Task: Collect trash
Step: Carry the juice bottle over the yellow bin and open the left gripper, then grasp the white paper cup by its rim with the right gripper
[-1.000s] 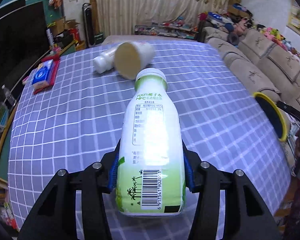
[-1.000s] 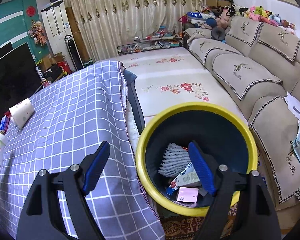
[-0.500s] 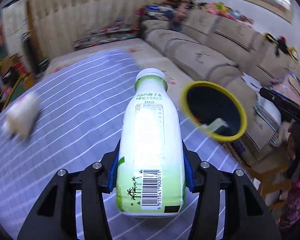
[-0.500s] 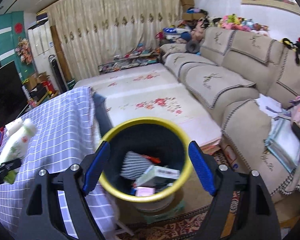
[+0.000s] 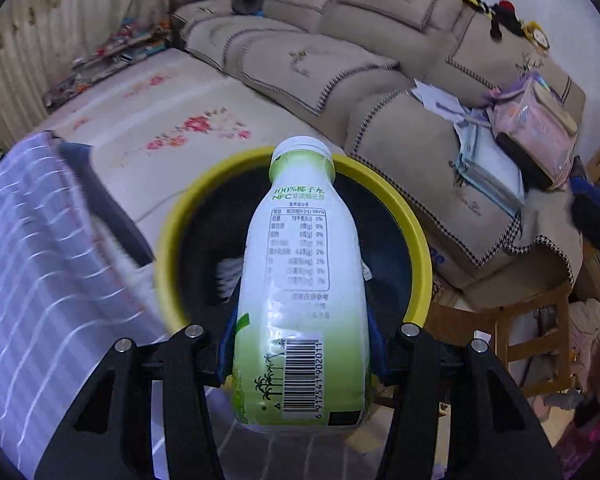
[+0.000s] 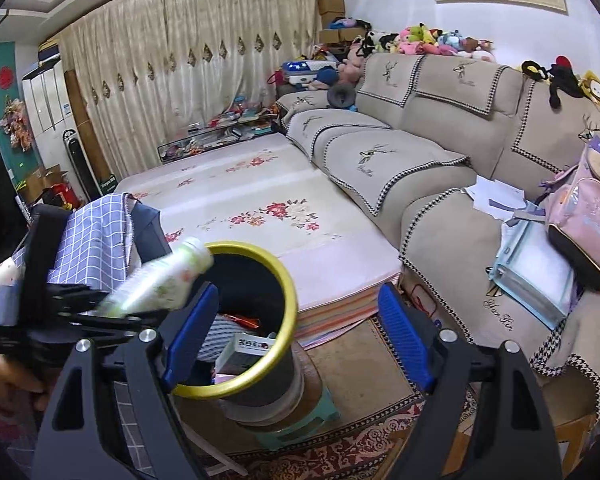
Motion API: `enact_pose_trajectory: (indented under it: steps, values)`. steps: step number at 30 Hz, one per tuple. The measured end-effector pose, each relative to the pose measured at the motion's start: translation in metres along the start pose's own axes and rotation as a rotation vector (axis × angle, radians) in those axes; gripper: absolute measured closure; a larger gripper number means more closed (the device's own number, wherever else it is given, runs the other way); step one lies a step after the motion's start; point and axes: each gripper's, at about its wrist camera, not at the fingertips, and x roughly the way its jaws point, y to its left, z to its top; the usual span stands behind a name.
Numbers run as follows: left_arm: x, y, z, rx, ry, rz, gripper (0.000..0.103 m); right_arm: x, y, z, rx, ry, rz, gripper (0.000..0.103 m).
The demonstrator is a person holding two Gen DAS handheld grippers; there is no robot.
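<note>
Step in hand: disposal. The bin [image 5: 418,236] stands beside the table [image 5: 40,280]. The left gripper [image 5: 300,344] pinches the bottle [image 5: 302,280], held above the bin's mouth. The right gripper [image 6: 296,332] is spread, empty. Next move: spread the left jaws. Label reads "100%", "NFC"; barcode 6917541902011.
</note>
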Motion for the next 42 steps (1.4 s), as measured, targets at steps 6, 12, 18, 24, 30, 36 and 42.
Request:
enact_pose_trajectory:
  steps: [6, 12, 18, 24, 30, 36, 42]
  values:
    - [0.010, -0.005, 0.006, -0.022, -0.016, 0.030, 0.033, -0.005, -0.007, 0.002, 0.012, -0.015, 0.007, 0.025]
    - [-0.076, 0.024, -0.036, -0.116, -0.168, 0.048, 0.025, 0.002, 0.009, -0.001, -0.002, 0.000, 0.035, 0.025]
    - [-0.174, 0.079, -0.127, -0.269, -0.299, 0.178, 0.020, 0.016, 0.064, -0.001, -0.063, 0.032, 0.131, 0.025]
    - [-0.244, 0.140, -0.232, -0.501, -0.327, 0.335, 0.019, 0.020, 0.170, 0.006, -0.166, 0.051, 0.335, 0.025]
    - [-0.295, 0.184, -0.311, -0.650, -0.361, 0.467, 0.019, 0.016, 0.299, 0.001, -0.292, 0.098, 0.546, 0.025]
    - [-0.315, 0.211, -0.360, -0.720, -0.380, 0.476, 0.019, 0.013, 0.429, -0.015, -0.422, 0.115, 0.644, 0.025]
    - [-0.309, 0.217, -0.373, -0.757, -0.383, 0.467, 0.019, 0.040, 0.534, -0.051, -0.490, 0.173, 0.632, 0.025]
